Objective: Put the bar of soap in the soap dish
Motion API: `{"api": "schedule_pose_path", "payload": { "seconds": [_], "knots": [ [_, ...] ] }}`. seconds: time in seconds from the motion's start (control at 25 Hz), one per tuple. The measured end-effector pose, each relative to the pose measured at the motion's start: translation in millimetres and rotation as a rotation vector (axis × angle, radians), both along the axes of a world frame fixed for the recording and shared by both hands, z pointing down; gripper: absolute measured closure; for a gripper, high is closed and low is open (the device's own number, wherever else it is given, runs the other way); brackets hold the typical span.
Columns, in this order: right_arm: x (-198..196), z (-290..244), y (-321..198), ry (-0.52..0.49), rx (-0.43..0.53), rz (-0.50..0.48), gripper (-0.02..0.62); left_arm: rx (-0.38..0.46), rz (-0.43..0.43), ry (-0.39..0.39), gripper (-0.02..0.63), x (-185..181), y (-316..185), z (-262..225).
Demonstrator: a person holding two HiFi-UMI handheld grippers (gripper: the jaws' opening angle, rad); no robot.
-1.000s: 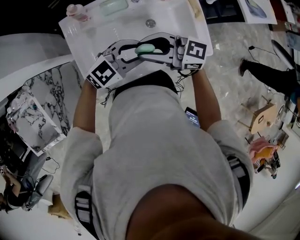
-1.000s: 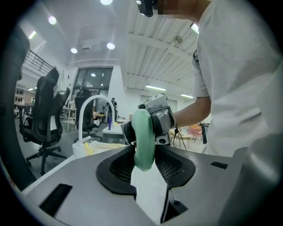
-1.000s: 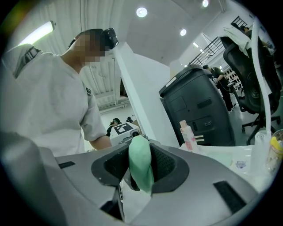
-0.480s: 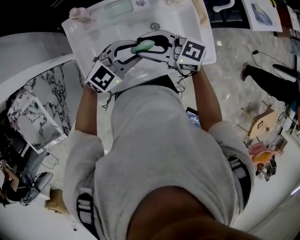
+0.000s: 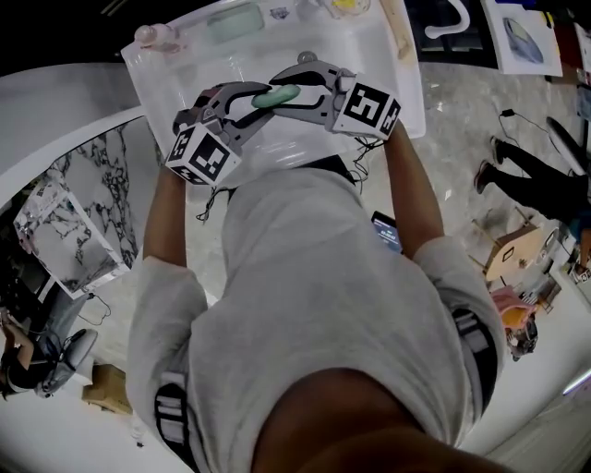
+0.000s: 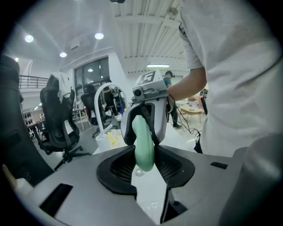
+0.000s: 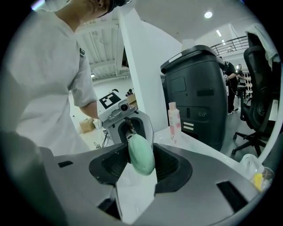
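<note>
The sink floor (image 5: 369, 69) lies open toward the soap dish (image 5: 231, 19), 1 pink bottle (image 5: 153, 35) beside it.

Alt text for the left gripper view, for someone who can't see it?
A pale green bar of soap stands on edge, clamped between the jaws of the left gripper, its far end between the open jaws of the right gripper facing it. A person's white shirt fills the right; office chairs stand at left.

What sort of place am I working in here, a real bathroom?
Probably not: it looks like an open lab or office with a mock washstand. A white sink and faucet stand among rolling office chairs, under a high ceiling with spotlights.
</note>
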State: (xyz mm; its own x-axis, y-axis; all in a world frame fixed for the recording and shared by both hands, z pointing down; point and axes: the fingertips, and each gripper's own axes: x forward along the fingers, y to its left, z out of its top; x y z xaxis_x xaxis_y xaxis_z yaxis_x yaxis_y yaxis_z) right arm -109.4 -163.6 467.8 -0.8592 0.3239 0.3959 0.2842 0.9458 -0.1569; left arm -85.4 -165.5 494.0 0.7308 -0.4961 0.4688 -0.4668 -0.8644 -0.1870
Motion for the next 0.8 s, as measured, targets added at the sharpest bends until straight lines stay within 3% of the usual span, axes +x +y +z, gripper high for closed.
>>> {"api": "schedule_pose_path", "payload": {
  "seconds": [0.36, 0.64, 0.8],
  "knots": [
    [4, 28, -17, 0.086, 0.069, -0.042, 0.417, -0.023, -0.001, -0.080, 0.462, -2, -14, 21],
    [2, 47, -33, 0.094, 0.035, 0.016, 0.402, -0.033, -0.046, -0.119, 0.462, -12, -23, 31],
    [1, 56, -39, 0.091, 0.042, 0.028, 0.420, -0.026, -0.052, -0.191, 0.462, -20, -25, 39]
  ]
}}
